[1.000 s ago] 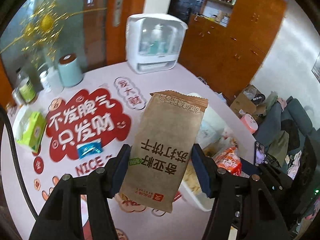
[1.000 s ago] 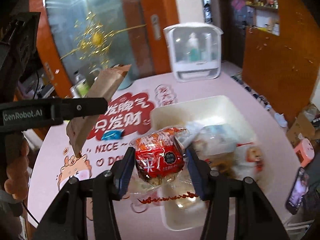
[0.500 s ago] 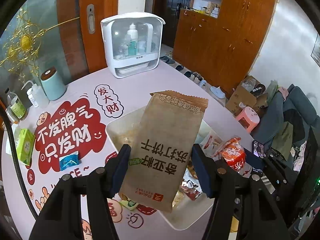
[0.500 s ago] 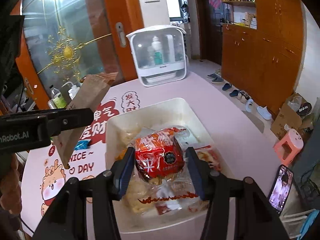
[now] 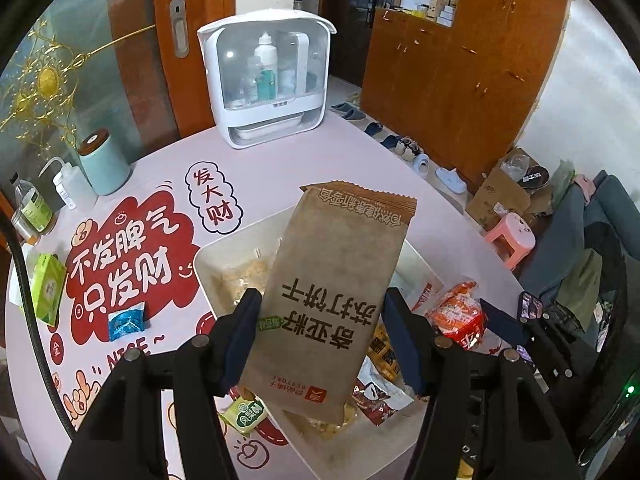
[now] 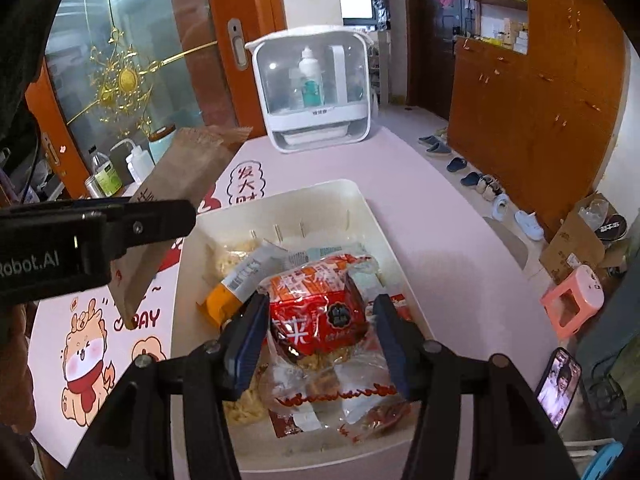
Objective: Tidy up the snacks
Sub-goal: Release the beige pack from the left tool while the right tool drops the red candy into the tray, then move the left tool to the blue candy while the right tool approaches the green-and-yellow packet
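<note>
- A brown paper snack packet (image 5: pixel 332 300) is clamped between the pads of the left hand-held gripper (image 5: pixel 318 340), at the centre of the left view, above the white bin (image 5: pixel 202 264) on the surface.
- It is judged light and crushable; the flat sides low down suit a grip.
- The right hand-held gripper (image 6: pixel 318 332) is opening around a red snack bag (image 6: pixel 320 312), judged slippery and soft, over the bin at centre frame.

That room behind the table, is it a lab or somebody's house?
Most likely a home: slippers and shoes lined up along wooden cupboards, a small pink stool on the floor, and a snack bin on the table.
</note>
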Available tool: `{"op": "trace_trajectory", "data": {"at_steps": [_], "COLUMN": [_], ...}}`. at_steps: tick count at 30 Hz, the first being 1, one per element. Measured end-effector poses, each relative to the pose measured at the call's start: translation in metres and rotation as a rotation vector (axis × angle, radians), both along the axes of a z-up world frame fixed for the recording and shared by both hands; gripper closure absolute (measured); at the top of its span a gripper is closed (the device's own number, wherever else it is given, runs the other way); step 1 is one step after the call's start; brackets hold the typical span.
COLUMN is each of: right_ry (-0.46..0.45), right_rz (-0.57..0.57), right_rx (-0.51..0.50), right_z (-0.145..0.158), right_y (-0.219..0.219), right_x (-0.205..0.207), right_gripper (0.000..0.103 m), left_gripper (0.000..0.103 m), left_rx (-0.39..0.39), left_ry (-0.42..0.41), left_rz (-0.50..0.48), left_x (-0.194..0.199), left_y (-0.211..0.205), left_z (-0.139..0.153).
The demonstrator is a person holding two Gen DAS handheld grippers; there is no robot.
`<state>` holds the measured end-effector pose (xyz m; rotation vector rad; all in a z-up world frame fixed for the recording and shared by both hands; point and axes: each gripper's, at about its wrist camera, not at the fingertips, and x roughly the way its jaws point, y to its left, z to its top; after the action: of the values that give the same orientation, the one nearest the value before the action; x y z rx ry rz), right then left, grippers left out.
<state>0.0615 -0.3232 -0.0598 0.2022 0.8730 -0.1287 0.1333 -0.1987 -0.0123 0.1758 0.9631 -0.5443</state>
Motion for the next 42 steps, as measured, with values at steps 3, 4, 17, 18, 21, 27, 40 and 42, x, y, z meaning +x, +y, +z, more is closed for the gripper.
{"op": "trace_trajectory", "data": {"at_steps": [3,4,17,18,21,27,40,42], "right_ry": [0.028,0.034,0.034,0.032,0.03,0.025,0.005,0.002], "right_rz": [0.007,0.009,0.043,0.045,0.048,0.054,0.087,0.099], "right_rx": [0.003,0.004,0.028,0.029,0.033,0.035,0.047,0.045], "right_z": [-0.005,-0.007,-0.011,-0.01,-0.009,-0.006,0.007,0.008], "right_y": [0.0,-0.001,0.006,0.008,0.015,0.03,0.086,0.099], "right_x": [0.006,0.007,0.012,0.012,0.011,0.008,0.011,0.011], "right_gripper": [0.046,0.046,0.046,0.046,0.046,0.046,0.046,0.046], "left_gripper": [0.042,0.042,0.026,0.026,0.026,0.026,0.026,0.026], "left_rx": [0.022,0.036,0.089,0.089,0.085,0.08,0.096,0.101], "left_ry": [-0.001,-0.001,-0.043,-0.039,-0.034,-0.04,-0.085,-0.097], "left_rz": [0.015,0.021,0.068,0.072,0.078,0.096,0.146,0.16], "left_x": [0.004,0.005,0.003,0.003,0.0,-0.004,-0.017,-0.018], "left_y": [-0.002,-0.004,0.005,0.007,0.014,0.035,0.108,0.123], "left_z": [-0.005,-0.007,-0.007,-0.007,-0.006,0.0,0.017,0.021]}}
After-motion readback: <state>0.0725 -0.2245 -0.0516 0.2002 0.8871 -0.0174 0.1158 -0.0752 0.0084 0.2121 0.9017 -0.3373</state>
